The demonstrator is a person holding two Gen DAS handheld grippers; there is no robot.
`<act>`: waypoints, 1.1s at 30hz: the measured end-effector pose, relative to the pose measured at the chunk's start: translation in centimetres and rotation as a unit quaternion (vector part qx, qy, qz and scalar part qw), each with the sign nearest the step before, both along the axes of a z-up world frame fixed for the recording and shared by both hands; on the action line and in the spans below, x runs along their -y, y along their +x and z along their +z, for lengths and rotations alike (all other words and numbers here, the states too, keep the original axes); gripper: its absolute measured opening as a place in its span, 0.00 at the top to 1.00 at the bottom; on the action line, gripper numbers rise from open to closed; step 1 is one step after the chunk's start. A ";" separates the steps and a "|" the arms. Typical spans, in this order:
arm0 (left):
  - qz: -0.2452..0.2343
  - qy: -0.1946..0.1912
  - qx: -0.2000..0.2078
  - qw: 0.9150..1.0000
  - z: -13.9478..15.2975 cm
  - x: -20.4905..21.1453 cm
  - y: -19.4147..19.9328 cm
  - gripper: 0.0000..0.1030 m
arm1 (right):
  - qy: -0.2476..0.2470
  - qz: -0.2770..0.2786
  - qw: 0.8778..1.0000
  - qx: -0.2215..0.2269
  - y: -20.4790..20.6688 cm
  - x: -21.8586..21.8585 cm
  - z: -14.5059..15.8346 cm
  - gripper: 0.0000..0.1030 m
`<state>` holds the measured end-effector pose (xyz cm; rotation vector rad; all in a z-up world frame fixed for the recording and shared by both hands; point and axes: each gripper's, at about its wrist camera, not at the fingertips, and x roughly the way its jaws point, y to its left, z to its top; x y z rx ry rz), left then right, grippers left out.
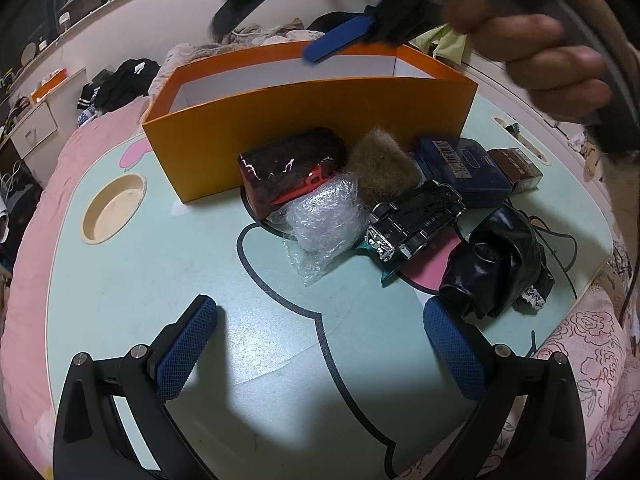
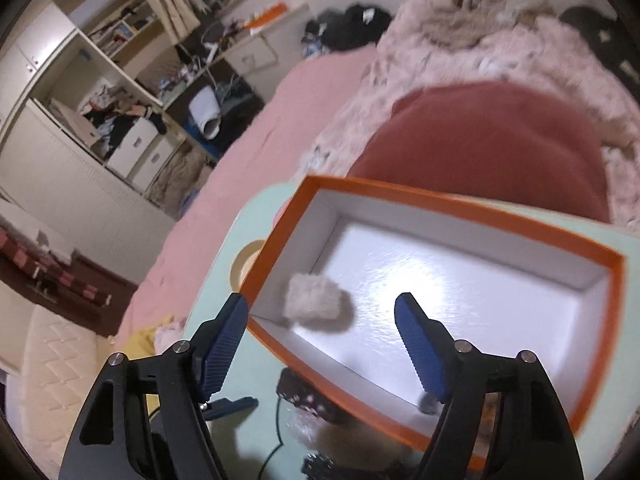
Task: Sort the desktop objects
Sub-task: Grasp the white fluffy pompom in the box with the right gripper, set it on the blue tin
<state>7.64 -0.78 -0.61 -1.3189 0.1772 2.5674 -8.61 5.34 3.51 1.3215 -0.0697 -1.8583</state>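
Note:
An orange box [image 1: 320,120] with a white inside stands at the back of the mint-green lap table [image 1: 160,280]. In front of it lie a dark red-black pouch [image 1: 288,164], a brown furry piece [image 1: 384,164], bubble wrap [image 1: 324,220], a black toy car [image 1: 416,216], a blue tin [image 1: 464,168], a small brown box [image 1: 516,168] and a black plastic bag [image 1: 500,264]. My left gripper [image 1: 320,308] is open just above the bare table, short of the pile. My right gripper [image 2: 322,300] is open over the orange box [image 2: 480,208]. Below it, a pale fluffy piece [image 2: 316,300] sits in the box's near-left corner.
A round cup recess [image 1: 114,208] is sunk into the table's left side. A person's hand [image 1: 540,60] holding the right gripper fills the upper right of the left wrist view. Pink bedding [image 2: 248,152] surrounds the table, with cluttered shelves [image 2: 112,92] beyond.

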 end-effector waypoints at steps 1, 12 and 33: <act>0.000 0.000 0.000 1.000 0.0 0.0 0.0 0.00 | 0.003 0.003 1.000 0.012 -0.3 0.7 -0.5 0.29; -0.001 0.003 0.001 1.000 0.2 0.0 -0.1 0.00 | 0.085 0.038 0.994 0.051 -0.9 5.3 -4.9 0.69; 0.001 0.002 0.000 1.000 0.6 0.3 -0.2 0.00 | -0.053 -0.076 0.993 -0.066 8.2 -11.0 -0.7 0.70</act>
